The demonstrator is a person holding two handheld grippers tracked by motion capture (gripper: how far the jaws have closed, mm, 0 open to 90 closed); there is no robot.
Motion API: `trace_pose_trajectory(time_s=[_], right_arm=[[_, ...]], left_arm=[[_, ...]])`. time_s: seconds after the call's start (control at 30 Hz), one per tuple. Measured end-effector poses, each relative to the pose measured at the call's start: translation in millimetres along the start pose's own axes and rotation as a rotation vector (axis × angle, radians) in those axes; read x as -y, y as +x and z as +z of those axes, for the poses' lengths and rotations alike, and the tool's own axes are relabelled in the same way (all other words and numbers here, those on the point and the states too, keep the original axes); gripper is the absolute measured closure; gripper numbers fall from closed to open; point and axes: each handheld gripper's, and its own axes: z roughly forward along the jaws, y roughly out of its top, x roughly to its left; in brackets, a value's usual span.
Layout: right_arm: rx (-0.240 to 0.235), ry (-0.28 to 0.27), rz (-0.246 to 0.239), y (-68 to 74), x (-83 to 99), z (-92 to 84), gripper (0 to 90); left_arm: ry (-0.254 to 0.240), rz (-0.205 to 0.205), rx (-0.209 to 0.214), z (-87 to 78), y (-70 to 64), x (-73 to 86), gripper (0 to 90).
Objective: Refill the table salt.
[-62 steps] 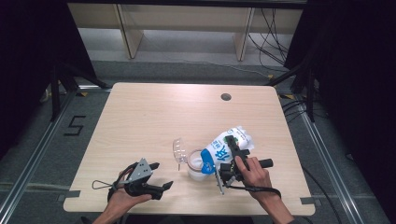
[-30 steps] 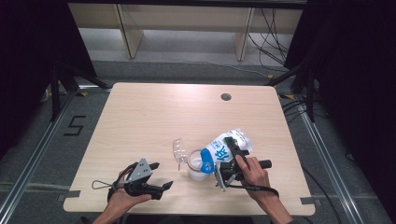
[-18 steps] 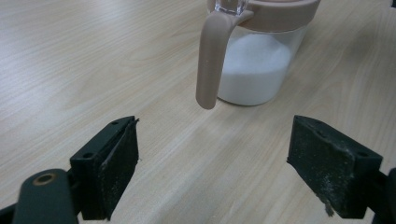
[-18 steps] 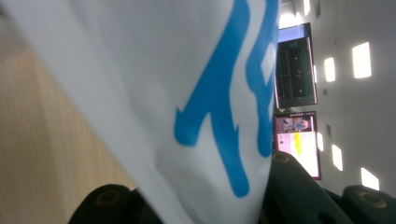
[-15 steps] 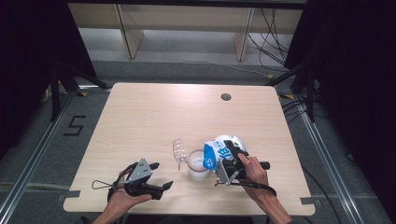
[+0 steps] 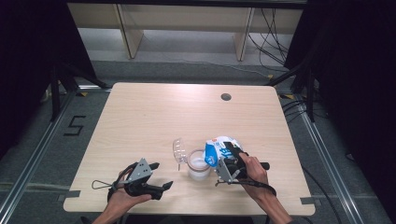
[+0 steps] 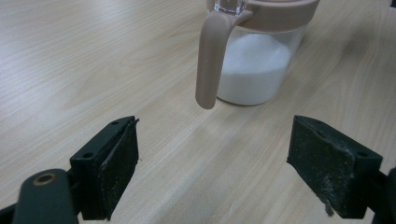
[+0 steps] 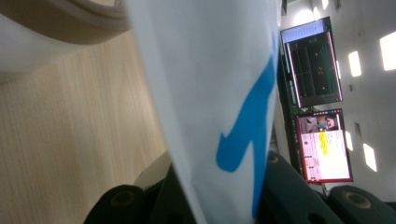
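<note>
Resting on the tabletop (image 6: 154,116) left of the sugar jar (image 6: 198,164), the left gripper (image 6: 159,179) gapes wide, holding nothing. The jar's clear lid (image 6: 179,150) stands flipped open. Immediately right of the jar, the right gripper (image 6: 224,164) has just clamped onto the blue-and-white bag (image 6: 223,148), tilted toward the jar.

White-and-blue bag (image 6: 223,148) tilted beside open sugar jar (image 6: 198,164).

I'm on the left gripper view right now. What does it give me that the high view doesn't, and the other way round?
Left gripper view: close up, the jar's tan handle hangs free of the table, and the left gripper's jaws stand wide apart with nothing between them. High view: the right gripper clamps the white and blue bag beside the jar, whose clear lid is flipped open. Both: white powder in the jar, wooden table.
</note>
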Motion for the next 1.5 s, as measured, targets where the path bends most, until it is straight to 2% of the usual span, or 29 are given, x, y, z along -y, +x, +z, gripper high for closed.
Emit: trace_pose_trajectory(time_s=[0.2, 0.23, 0.4, 0.5, 0.57, 0.6, 0.73, 0.97, 1.07, 1.1, 1.17, 1.23, 1.27, 1.3, 1.37, 1.43, 1.5], right_arm=[[-0.046, -0.022, 0.08, -4.2, 1.5, -0.3, 86.8], [-0.064, -0.037, 0.115, -3.7, 1.4, 0.3, 86.8], [-0.12, -0.062, 0.221, -8.3, 5.9, 1.1, 86.9], [-0.165, -0.086, 0.295, -11.4, 10.3, 3.1, 87.0], [-0.212, -0.095, 0.366, -13.0, 13.1, 4.2, 87.0], [-0.206, -0.104, 0.388, -14.7, 15.0, 4.3, 87.0], [-0.286, -0.137, 0.526, -16.2, 23.4, 7.9, 87.1], [-0.348, -0.195, 0.692, -21.3, 37.7, 13.6, 87.2], [-0.381, -0.199, 0.789, -21.7, 44.2, 14.6, 87.3], [-0.384, -0.207, 0.794, -22.9, 46.5, 15.3, 87.3], [-0.393, -0.21, 0.832, -23.5, 49.9, 15.6, 87.4], [-0.386, -0.225, 0.828, -25.6, 53.9, 16.7, 87.4], [-0.386, -0.231, 0.872, -25.1, 55.7, 16.8, 87.4], [-0.398, -0.235, 0.883, -26.7, 59.0, 16.6, 87.4], [-0.406, -0.221, 0.924, -28.4, 64.0, 14.6, 87.4], [-0.374, -0.225, 0.916, -31.4, 71.5, 14.4, 87.5], [-0.384, -0.207, 0.95, -32.1, 76.6, 12.8, 87.5]], left_arm=[[0.0, 0.0, 0.0, 0.0, -0.1, 0.1, 15.8], [0.006, 0.003, 0.007, -0.3, 0.2, -0.2, 15.8], [0.005, 0.001, 0.0, -0.5, 0.0, -0.2, 15.9], [0.006, 0.003, -0.001, -0.7, -0.1, -0.2, 15.8], [0.006, 0.003, -0.001, -0.7, -0.1, -0.2, 15.8], [0.006, 0.003, -0.001, -0.6, -0.1, -0.2, 15.9], [0.006, 0.002, 0.0, -0.6, -0.2, -0.3, 15.8], [0.006, 0.003, -0.001, -0.9, 0.0, -0.3, 15.8], [-0.003, -0.001, 0.008, -0.4, -0.2, -0.4, 15.8], [0.003, 0.003, 0.004, -0.8, 0.2, -0.4, 15.8], [0.003, 0.002, 0.004, -0.8, 0.4, -0.4, 15.8], [0.003, 0.003, 0.005, -0.9, 0.4, -0.4, 15.8], [0.002, 0.003, 0.005, -0.9, 0.4, -0.4, 15.8], [0.002, 0.003, 0.004, -1.0, 0.4, -0.4, 15.8], [0.001, 0.003, 0.001, -1.4, 0.4, -0.5, 15.8], [0.0, 0.005, 0.008, -1.2, 1.0, -0.6, 15.8], [-0.007, 0.006, 0.009, -0.7, 0.7, -0.7, 15.8]])
